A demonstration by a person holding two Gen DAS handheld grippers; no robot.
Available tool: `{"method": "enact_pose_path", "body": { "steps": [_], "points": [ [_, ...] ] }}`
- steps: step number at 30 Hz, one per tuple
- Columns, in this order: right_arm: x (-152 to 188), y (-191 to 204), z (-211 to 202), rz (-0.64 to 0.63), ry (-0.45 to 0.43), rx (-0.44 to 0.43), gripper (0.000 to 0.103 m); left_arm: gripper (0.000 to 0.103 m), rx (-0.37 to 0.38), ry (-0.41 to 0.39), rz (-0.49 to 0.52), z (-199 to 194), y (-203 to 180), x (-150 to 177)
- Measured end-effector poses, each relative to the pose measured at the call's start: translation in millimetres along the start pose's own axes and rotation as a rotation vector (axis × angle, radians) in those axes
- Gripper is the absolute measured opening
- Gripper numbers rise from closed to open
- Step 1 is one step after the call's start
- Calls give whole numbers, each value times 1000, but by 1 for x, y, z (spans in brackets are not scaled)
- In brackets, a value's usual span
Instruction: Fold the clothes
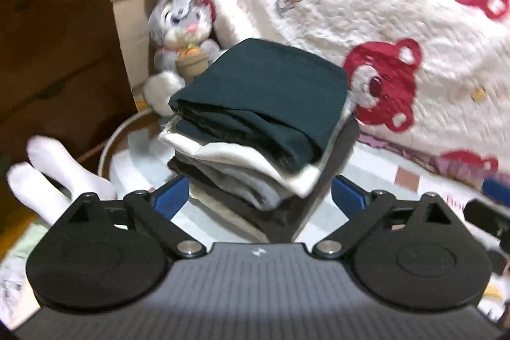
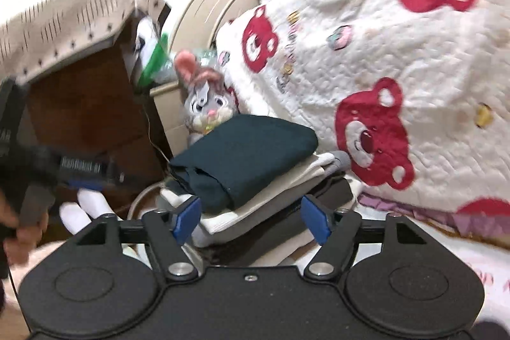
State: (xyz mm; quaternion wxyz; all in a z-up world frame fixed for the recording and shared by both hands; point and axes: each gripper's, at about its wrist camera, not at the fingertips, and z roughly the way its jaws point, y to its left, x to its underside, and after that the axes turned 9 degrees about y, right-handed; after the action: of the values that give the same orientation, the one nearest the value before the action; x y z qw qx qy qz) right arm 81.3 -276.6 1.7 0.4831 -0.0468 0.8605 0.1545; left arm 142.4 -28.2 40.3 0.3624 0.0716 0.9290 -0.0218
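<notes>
1. The stack point(image 1: 255, 142) of folded clothes is the landmark: a squarish pile of soft knit layers, with a dark green garment point(image 1: 271, 91) on top, its rolled fold edge facing the cameras.
2. Under the green piece lie a cream layer point(image 1: 248, 161) with a ribbed look, then grey and dark brown folds, edges slightly offset.
3. The left gripper point(image 1: 259, 196) is spread wide, its blue pads flanking the lower layers of the stack; whether they touch the cloth is unclear.
4. The right gripper point(image 2: 251, 219) is likewise spread apart, its blue pads either side of the cream layer, gripping nothing.
5. Behind the stack sits a fuzzy grey plush rabbit point(image 1: 181, 27) with pink ears.
6. To the stack's right, a quilted white blanket point(image 1: 366, 5) with red bear heads bulges.
7. Left of the stack stands a smooth brown wooden cabinet point(image 1: 57, 37).
</notes>
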Motion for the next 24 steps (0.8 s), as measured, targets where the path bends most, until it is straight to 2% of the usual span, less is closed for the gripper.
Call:
{"method": "enact_pose_path", "body": {
  "steps": [5,9,13,19,24],
  "points": [
    [28,6,-51,-1,-13,44,84,102,5,29,67,-30,-34,51],
    [48,12,-87,-5,-20,76,90,102,-18,20,58,-47,-48,85],
    [52,25,-92,-27,-4,93,91,103,-56,11,66,-60,-56,109],
    [58,44,-100,-60,20,118,91,103,-29,1,49,-80,-55,130],
    [63,60,-106,-87,41,139,91,103,-28,-26,75,-89,-57,136]
  ]
}}
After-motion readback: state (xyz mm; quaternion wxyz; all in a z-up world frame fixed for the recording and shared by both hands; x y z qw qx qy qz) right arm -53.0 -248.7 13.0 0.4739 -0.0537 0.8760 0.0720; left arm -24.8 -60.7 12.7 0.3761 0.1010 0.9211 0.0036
